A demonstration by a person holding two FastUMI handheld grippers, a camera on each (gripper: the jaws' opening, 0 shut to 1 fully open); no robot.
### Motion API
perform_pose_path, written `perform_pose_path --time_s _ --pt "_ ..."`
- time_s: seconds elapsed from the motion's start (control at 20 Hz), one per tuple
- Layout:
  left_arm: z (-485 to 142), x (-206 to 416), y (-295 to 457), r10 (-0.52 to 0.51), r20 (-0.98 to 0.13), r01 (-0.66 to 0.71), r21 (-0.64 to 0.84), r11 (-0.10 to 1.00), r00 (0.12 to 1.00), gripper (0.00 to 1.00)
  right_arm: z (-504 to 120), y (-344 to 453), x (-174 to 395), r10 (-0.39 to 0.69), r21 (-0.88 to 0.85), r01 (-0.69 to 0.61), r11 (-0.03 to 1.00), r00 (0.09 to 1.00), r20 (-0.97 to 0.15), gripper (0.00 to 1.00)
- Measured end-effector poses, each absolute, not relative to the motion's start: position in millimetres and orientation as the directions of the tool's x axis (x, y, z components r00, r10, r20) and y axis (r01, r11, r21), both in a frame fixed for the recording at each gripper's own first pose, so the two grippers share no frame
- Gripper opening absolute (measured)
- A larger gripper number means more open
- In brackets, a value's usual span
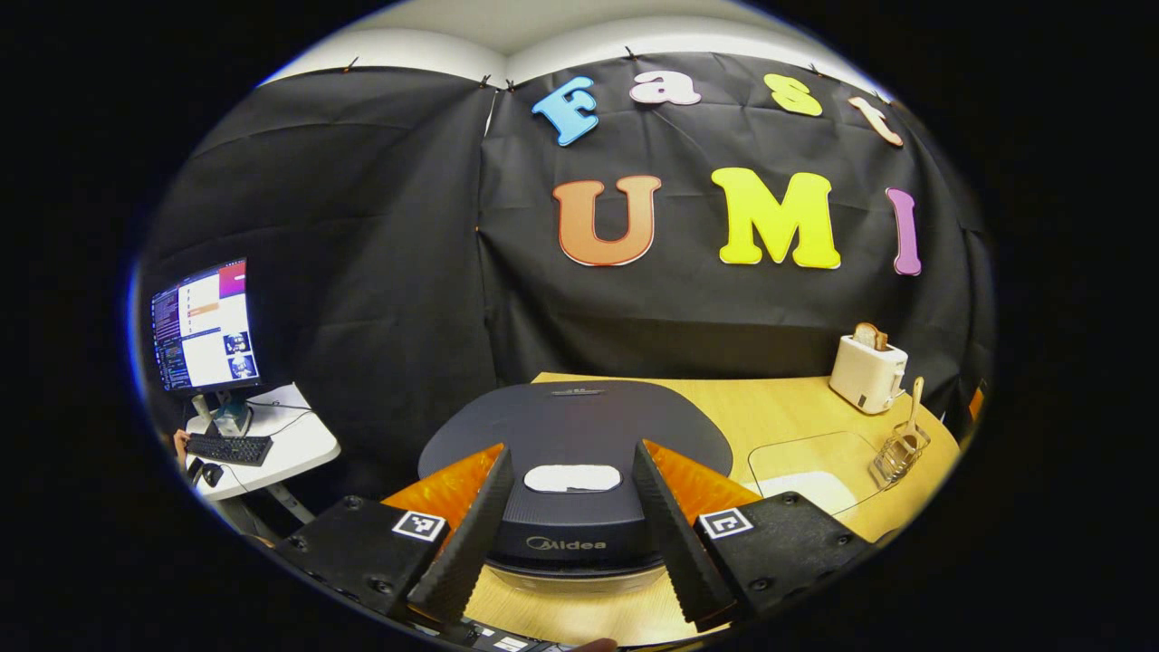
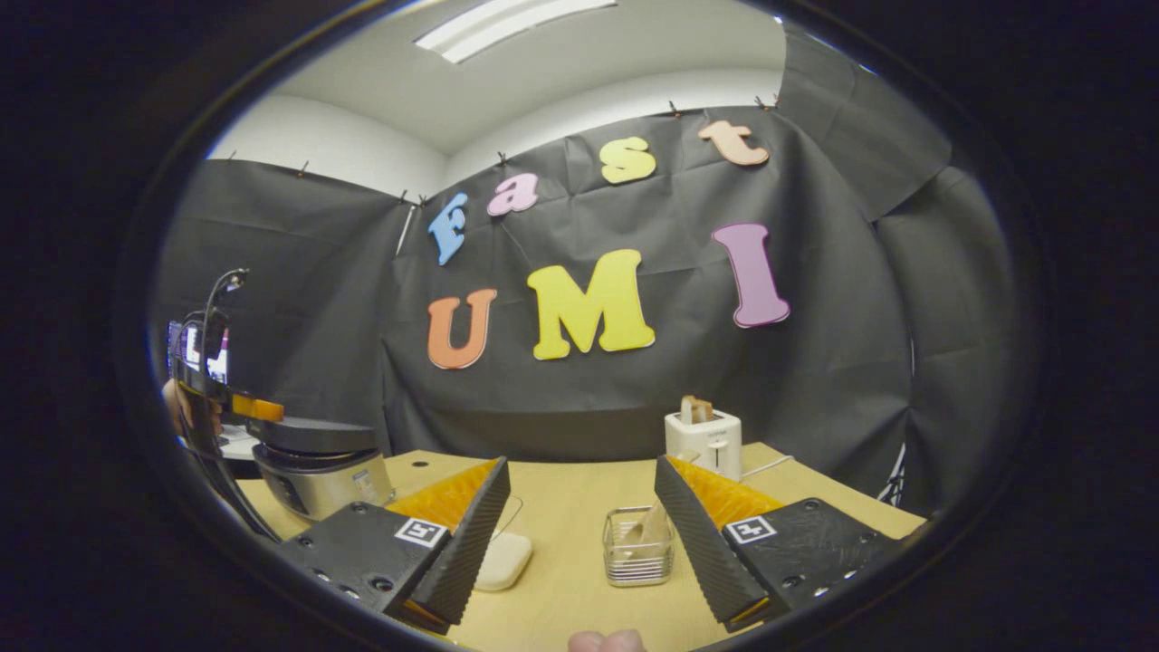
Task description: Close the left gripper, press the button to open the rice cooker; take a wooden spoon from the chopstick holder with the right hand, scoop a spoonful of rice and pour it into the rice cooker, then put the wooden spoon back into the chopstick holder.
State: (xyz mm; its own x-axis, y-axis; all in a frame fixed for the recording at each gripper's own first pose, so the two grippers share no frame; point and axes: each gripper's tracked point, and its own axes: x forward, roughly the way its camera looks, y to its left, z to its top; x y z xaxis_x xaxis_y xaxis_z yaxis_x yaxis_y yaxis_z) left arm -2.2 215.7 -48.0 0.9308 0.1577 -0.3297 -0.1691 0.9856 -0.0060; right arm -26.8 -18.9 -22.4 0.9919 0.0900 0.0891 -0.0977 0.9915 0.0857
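The rice cooker [image 1: 574, 444], lid shut, sits low centre in the left gripper view; the left tongs [image 1: 572, 534] gape wide around its button [image 1: 572, 478]. Unclosed, they would likely straddle it and press nothing. The right tongs [image 2: 579, 543] stand wide too, empty. The wooden spoon [image 1: 913, 412] waits in the chopstick holder [image 1: 898, 455], lower right on the pale wood table [image 1: 770, 412]. A monitor [image 1: 205, 324] glows far left.

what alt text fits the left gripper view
Open tongs hover over a closed dark rice cooker, its pale button between the fingers. On the wooden table to the right: a toaster and a spoon in a wire holder.
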Motion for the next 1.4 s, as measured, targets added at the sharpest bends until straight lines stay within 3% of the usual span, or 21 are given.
perform_pose_path --time_s 0.45,0.7,0.75,0.8,0.85,0.9,1.05,1.1,1.15,1.2,1.25,1.3,1.4 --pt "-68 -6 212 0.155 -0.288 -0.158 0.013 0.987 0.945 0.87 -18 -10 -23 0.105 0.094 -0.116 0.989 0.988 0.11 0.95" --pt "-69 -8 210 0.134 -0.258 -0.14 -0.007 0.99 0.957 0.84 -38 2 -15 0.133 0.121 -0.14 0.983 0.989 0.058 0.95" --pt "-70 -8 210 0.137 -0.255 -0.142 -0.002 0.99 0.957 0.84 -40 3 -14 0.137 0.124 -0.143 0.982 0.989 0.052 0.92" --pt "-69 -8 210 0.138 -0.255 -0.142 0.004 0.99 0.957 0.84 -40 5 -15 0.14 0.126 -0.145 0.981 0.989 0.05 0.95" --pt "-69 -8 210 0.136 -0.258 -0.14 0.004 0.99 0.956 0.78 -40 6 -15 0.14 0.125 -0.145 0.982 0.989 0.051 0.91" --pt "-69 -8 211 0.135 -0.261 -0.14 0.0 0.99 0.956 0.84 -38 6 -16 0.136 0.122 -0.142 0.982 0.989 0.055 0.91" --pt "-63 -8 211 0.159 -0.233 -0.166 -0.009 0.986 0.959 0.83 -36 4 -19 0.124 0.124 -0.131 0.984 0.99 0.064 0.95" --pt "-63 -7 211 0.165 -0.24 -0.171 -0.003 0.985 0.957 0.83 -35 3 -19 0.116 0.126 -0.123 0.984 0.991 0.063 0.91" --pt "-64 -8 209 0.17 -0.249 -0.175 -0.002 0.984 0.954 0.82 -33 2 -19 0.11 0.128 -0.118 0.985 0.992 0.069 0.95" --pt "-61 -7 208 0.174 -0.254 -0.186 -0.023 0.982 0.952 0.75 -31 1 -20 0.103 0.129 -0.111 0.985 0.992 0.073 0.95" --pt "-54 -10 202 0.172 -0.242 -0.194 -0.068 0.979 0.955 0.83 -30 -1 -19 0.093 0.125 -0.102 0.987 0.993 0.076 0.95" --pt "-40 -9 194 0.171 -0.205 -0.196 -0.106 0.975 0.964 0.82 -26 -4 -19 0.082 0.12 -0.092 0.989 0.993 0.083 0.91" --pt "-5 -8 178 0.189 -0.136 -0.206 -0.119 0.971 0.973 0.96 -14 -8 -19 0.058 0.115 -0.069 0.991 0.993 0.102 0.95"
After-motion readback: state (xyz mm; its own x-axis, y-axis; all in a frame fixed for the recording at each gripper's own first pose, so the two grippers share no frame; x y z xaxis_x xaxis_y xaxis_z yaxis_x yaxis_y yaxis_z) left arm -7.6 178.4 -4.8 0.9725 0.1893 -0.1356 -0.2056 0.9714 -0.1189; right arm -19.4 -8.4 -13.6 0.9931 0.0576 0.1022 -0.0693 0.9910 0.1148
